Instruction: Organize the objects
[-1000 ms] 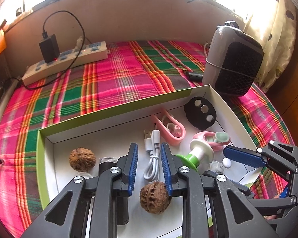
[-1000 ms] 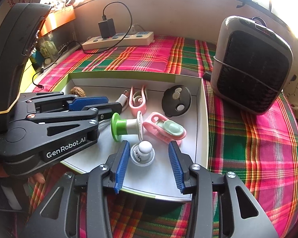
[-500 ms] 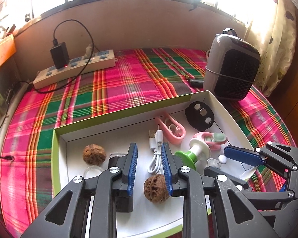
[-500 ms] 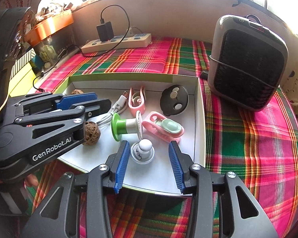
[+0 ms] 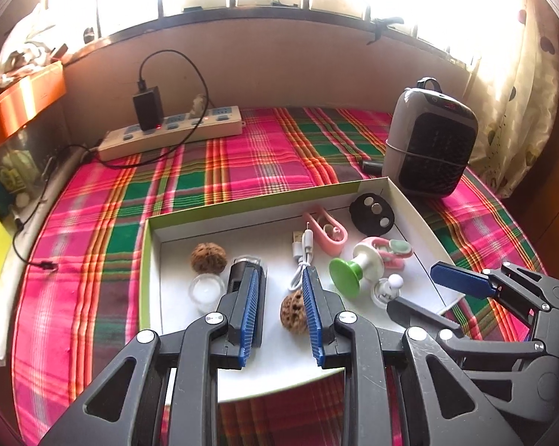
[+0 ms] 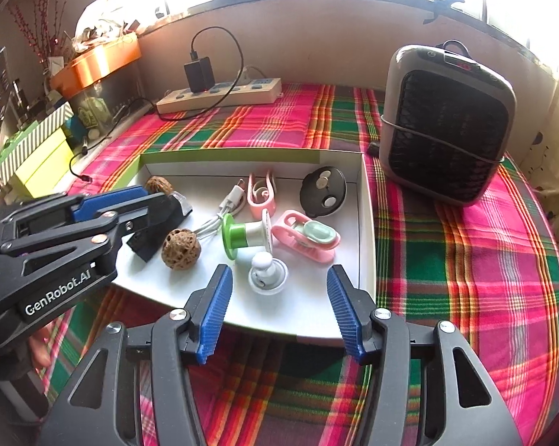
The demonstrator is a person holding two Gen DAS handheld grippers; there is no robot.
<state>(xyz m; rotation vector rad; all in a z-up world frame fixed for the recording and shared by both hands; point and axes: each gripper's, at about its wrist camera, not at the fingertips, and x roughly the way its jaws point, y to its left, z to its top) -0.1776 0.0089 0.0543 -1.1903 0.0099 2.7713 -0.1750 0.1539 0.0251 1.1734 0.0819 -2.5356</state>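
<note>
You're working in a lived-in home room, at a table under a plaid cloth [image 5: 264, 163] set against a sunlit window with a patterned curtain [image 5: 517, 85]. A power strip [image 5: 175, 130] with a charger plugged in, a small portable heater [image 6: 446, 122] and stacked household boxes [image 6: 37, 156] along the sill all say domestic space.

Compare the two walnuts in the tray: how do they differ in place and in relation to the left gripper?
The near walnut lies toward the tray's front edge, between the left gripper's fingers with a gap to the left pad; the far walnut sits toward the back left corner, clear of both fingers. The near walnut lies by the white cable; the far one lies beside a clear round piece. Both are brown, wrinkled, roundish and rest on the tray floor.
</note>
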